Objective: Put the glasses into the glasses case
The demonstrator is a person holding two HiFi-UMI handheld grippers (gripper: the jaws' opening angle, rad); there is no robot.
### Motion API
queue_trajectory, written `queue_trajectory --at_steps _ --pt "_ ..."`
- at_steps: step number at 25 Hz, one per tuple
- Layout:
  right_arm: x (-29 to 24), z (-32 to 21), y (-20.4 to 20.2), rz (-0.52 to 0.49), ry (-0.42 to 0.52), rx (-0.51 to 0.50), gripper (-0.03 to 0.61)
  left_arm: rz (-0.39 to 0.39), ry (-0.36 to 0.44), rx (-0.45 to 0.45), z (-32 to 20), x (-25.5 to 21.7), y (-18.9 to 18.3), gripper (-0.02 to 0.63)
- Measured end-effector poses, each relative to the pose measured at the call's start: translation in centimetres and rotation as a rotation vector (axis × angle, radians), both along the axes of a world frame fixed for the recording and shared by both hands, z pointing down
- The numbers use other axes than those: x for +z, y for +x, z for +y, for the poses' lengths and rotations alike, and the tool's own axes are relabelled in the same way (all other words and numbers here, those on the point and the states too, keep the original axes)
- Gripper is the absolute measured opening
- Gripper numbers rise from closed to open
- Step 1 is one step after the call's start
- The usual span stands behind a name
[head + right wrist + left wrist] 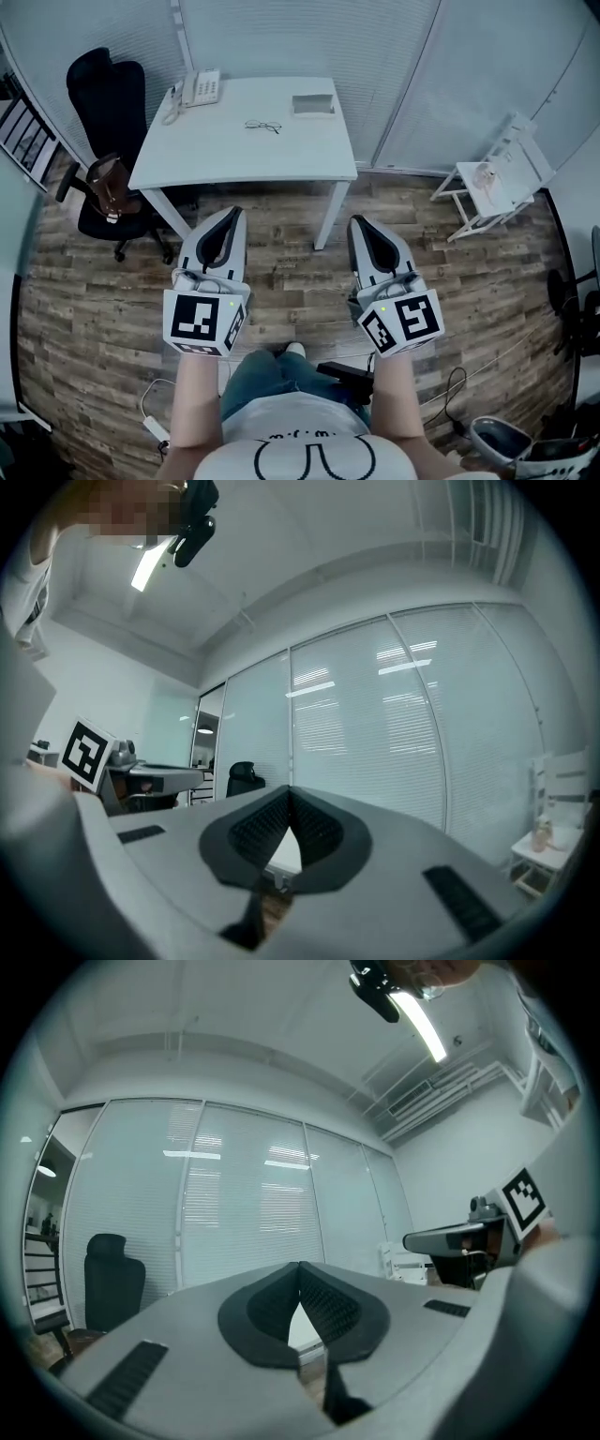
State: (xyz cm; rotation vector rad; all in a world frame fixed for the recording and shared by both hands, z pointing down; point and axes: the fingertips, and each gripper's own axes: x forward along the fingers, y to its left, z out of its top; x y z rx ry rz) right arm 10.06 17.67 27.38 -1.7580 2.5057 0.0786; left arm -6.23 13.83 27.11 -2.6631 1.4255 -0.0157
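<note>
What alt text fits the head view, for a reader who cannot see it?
Two shut, empty claws, the left claw and right claw, are held level over a wood-plank floor, short of a white rectangular table bearing thin-framed glasses, a grey glasses case and a white desk phone.

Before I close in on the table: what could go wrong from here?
The left tongs and right tongs are both shut; arriving like that could shove the thin glasses across the table. The glasses case lies apart from them, and I cannot tell whether it is open; it may slide when loaded.
</note>
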Motion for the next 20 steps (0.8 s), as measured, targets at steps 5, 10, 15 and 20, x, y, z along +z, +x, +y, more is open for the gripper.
queue_trajectory --at_steps 5,10,15,20 --pt "0.8 -5.2 0.9 0.041 -0.012 -0.008 0.011 -0.007 -0.021 -0.04 -5.5 1.0 0.4 0.017" --pt "1.5 -11.3 1.5 0.102 -0.024 -0.025 0.011 0.017 -0.044 -0.071 -13.0 2.2 0.4 0.017" --pt "2.1 -20.5 1.9 0.162 -0.048 -0.041 0.011 0.025 -0.064 -0.081 -23.0 3.2 0.6 0.016" --pt "2.2 -31.0 1.7 0.157 -0.075 -0.065 0.012 0.016 -0.09 -0.069 -33.1 4.0 1.4 0.017"
